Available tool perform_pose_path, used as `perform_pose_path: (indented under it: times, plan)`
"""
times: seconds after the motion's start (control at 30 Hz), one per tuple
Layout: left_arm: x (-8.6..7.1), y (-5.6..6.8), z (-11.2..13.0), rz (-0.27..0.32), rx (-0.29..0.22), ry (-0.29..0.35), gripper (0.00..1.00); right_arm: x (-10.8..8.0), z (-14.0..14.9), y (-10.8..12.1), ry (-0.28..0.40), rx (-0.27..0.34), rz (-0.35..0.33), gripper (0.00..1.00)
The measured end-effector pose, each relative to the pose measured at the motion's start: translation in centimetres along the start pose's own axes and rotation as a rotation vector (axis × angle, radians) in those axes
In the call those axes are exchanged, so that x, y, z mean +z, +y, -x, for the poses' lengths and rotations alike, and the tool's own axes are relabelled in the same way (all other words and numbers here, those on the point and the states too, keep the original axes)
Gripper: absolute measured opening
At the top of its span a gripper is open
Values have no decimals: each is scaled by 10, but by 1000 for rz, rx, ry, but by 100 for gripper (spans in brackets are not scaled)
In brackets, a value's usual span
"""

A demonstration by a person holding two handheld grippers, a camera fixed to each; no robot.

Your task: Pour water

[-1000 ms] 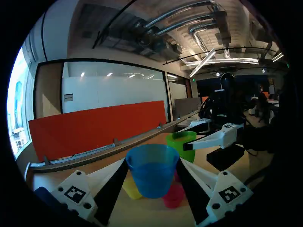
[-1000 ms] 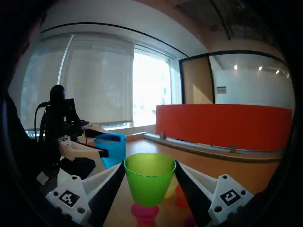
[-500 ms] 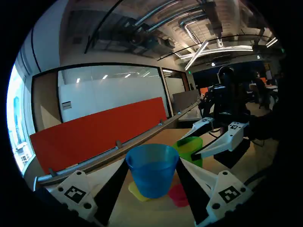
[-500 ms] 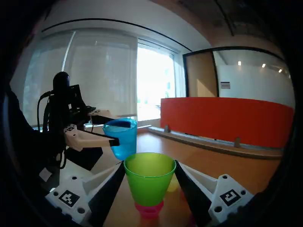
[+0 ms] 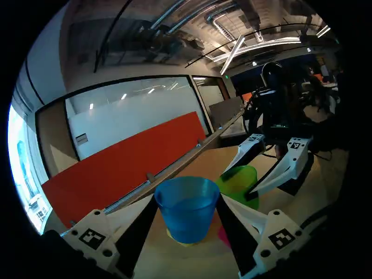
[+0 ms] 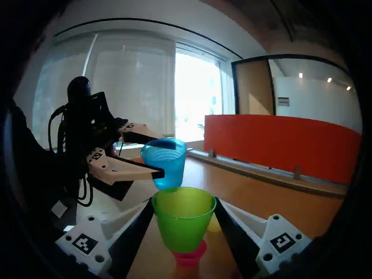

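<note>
Rising off the pale wooden tabletop (image 6: 260, 204) over the last second, the left gripper (image 5: 187, 207) had carried its translucent blue plastic cup (image 5: 187, 221), part-filled with water, close beside the translucent green plastic cup (image 6: 182, 225) in the right gripper (image 6: 183, 211). Each gripper pinched its cup between both fingers. Pouring well probably meant tipping the blue cup slowly, lip over the green mouth, with the green cup level.

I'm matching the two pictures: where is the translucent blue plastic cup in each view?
Left gripper view: bottom centre, the translucent blue plastic cup sits between the near jaws.
Right gripper view: left of centre, held by the left gripper, above the green plastic cup.
Shared landmark: the orange partition panel.
</note>
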State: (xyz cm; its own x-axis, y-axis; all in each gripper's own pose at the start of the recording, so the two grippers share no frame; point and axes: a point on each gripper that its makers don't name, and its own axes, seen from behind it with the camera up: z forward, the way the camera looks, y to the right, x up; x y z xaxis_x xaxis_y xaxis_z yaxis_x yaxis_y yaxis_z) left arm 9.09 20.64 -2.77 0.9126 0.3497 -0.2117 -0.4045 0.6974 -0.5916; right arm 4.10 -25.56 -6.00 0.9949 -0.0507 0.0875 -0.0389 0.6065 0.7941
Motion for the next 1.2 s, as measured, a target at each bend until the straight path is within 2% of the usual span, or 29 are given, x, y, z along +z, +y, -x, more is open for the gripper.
perform_pose_path:
  times: [0.5,1.2]
  plan:
    - [7,1,-8,0,125,-25,85,3,7,-10,-5,6,-33,94]
    - [11,7,-17,8,264,-47,85,9,10,-19,-13,2,-63,94]
